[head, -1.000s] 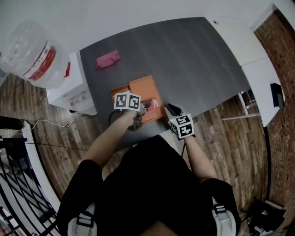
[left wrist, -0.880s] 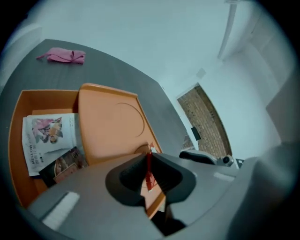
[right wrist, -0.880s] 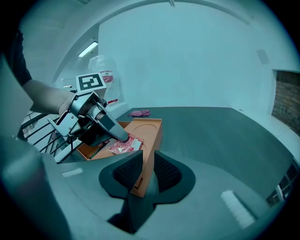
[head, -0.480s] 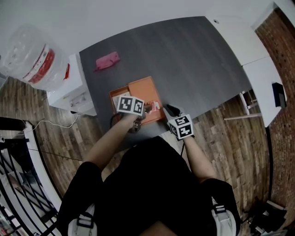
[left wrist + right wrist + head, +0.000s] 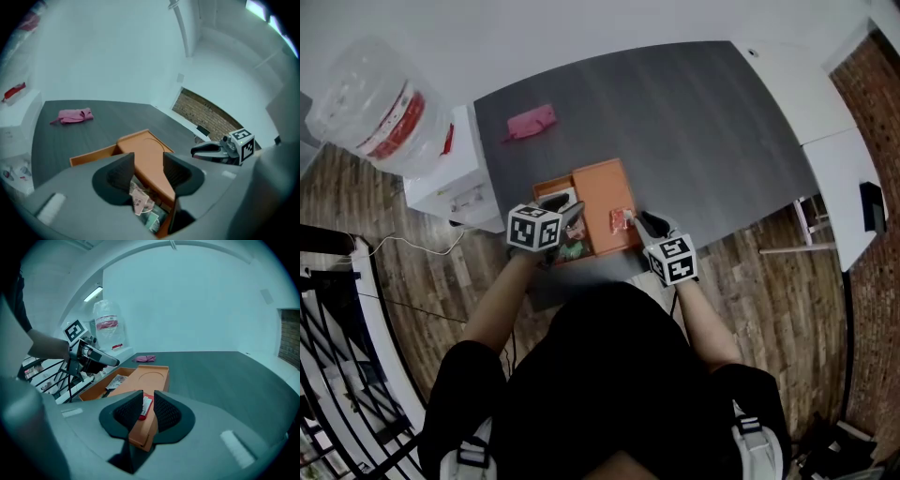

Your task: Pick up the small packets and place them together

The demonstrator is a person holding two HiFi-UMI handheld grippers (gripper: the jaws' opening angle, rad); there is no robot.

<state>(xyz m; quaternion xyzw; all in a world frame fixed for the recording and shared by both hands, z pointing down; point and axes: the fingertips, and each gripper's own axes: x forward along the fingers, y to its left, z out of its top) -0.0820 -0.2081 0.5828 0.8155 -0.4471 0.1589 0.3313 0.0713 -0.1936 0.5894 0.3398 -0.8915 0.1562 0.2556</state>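
Observation:
An orange box stands on the dark table, its lid [image 5: 602, 187] beside its open tray [image 5: 91, 156]. A small red packet [image 5: 622, 219] lies on the lid's near corner. Several more small packets [image 5: 139, 199] lie in the tray. My left gripper [image 5: 570, 214] hovers over the tray, its jaws opening with nothing pressed between them; the packets lie below the gap. My right gripper [image 5: 640, 219] rests at the lid's near edge, jaws slightly apart, and the red packet [image 5: 146, 406] shows through the gap, lying flat on the lid [image 5: 152, 378].
A pink pouch [image 5: 531, 122] lies at the table's far left. Left of the table stand a white cabinet [image 5: 450, 178] and a water jug [image 5: 380, 108]. A white desk [image 5: 825, 122] adjoins the table on the right.
My left gripper has drawn back left from the lid to over the tray, and its jaws have opened. The red packet now lies alone on the lid. The right gripper has hardly moved.

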